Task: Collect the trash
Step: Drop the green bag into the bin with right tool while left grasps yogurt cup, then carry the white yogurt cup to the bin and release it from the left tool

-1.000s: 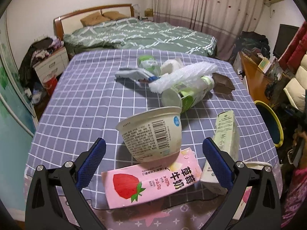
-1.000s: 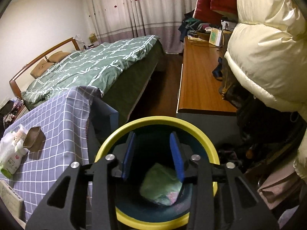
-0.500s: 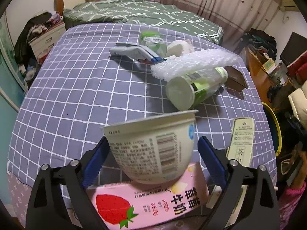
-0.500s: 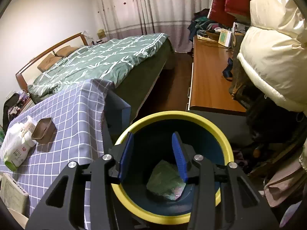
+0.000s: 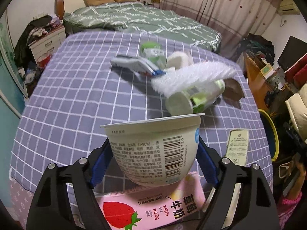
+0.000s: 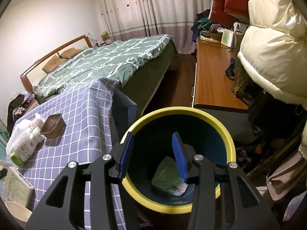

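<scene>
**Cup gripped, bin waiting**

Closing in since a second ago, the left gripper (image 5: 153, 153) now clamps the yogurt cup (image 5: 153, 149) above the pink milk carton (image 5: 151, 209). Over the yellow-rimmed bin (image 6: 228, 134) the right gripper (image 6: 151, 153) hangs empty, jaws apart, having apparently dropped the green wrapper (image 6: 167, 174) inside.

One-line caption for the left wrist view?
Left claw shut on a white yogurt cup above a pink strawberry milk carton on the checked tablecloth.
</scene>
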### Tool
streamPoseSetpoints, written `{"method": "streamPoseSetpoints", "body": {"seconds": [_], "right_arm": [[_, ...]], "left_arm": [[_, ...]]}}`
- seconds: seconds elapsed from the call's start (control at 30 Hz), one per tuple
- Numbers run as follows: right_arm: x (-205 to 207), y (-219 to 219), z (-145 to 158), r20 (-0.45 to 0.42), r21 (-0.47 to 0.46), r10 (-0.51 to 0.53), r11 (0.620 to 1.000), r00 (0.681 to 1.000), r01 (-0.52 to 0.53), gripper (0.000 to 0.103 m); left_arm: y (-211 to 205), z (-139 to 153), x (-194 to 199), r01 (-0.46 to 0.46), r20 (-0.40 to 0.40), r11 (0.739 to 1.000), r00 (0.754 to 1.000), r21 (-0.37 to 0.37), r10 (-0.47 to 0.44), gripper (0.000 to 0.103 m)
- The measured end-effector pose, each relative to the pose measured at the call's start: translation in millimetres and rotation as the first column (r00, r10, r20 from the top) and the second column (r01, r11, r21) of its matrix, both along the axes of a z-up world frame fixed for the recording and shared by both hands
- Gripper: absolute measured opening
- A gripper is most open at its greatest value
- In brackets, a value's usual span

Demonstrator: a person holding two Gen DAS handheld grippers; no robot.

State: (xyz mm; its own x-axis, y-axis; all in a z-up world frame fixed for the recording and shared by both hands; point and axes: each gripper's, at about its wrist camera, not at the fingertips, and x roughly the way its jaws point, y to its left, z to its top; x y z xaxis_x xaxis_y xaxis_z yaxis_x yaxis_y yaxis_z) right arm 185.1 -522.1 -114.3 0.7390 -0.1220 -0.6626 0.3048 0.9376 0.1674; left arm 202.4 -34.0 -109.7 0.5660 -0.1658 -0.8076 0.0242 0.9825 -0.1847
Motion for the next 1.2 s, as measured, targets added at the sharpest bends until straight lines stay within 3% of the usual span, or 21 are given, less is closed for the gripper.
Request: {"method": "streamPoseSetpoints", "body": {"seconds": [0.23,0.43,0.57,0.87,1.07,1.2], "right_arm": [[-25,-3,9,0.041,-0.002,-0.009,1.000,0.999,0.009,0.040],[-57,-18,11,0.066,-0.010,-0.051,0.999,0.997,0.052,0.042],[-81,-33,9,0.076,-0.015,-0.094,0.995,0.993,0.095,0.044],[-126,-60,-1,0.086,-0.002,-0.190,0.982,0.978,0.190,0.048],[-141,-69,-12,0.079,0.018,-0.205,0.979,0.976,0.204,0.051],[-146,-76,-21,0.069,0.047,-0.214,0.976,0.974,0.211,0.053]], "left_arm": [[-18,42,-14,0.048,0.092,0.999,0.995,0.011,-0.049,0.080],[-78,78,-18,0.204,0.142,0.979,0.969,-0.004,-0.201,0.080],[-138,91,-16,0.336,0.155,0.942,0.931,-0.002,-0.332,0.080],[-280,84,-10,0.575,0.077,0.818,0.816,-0.008,-0.573,0.080],[-357,58,-1,0.633,0.027,0.774,0.774,0.010,-0.633,0.080],[-397,40,7,0.648,-0.016,0.762,0.762,-0.004,-0.648,0.080]]}}
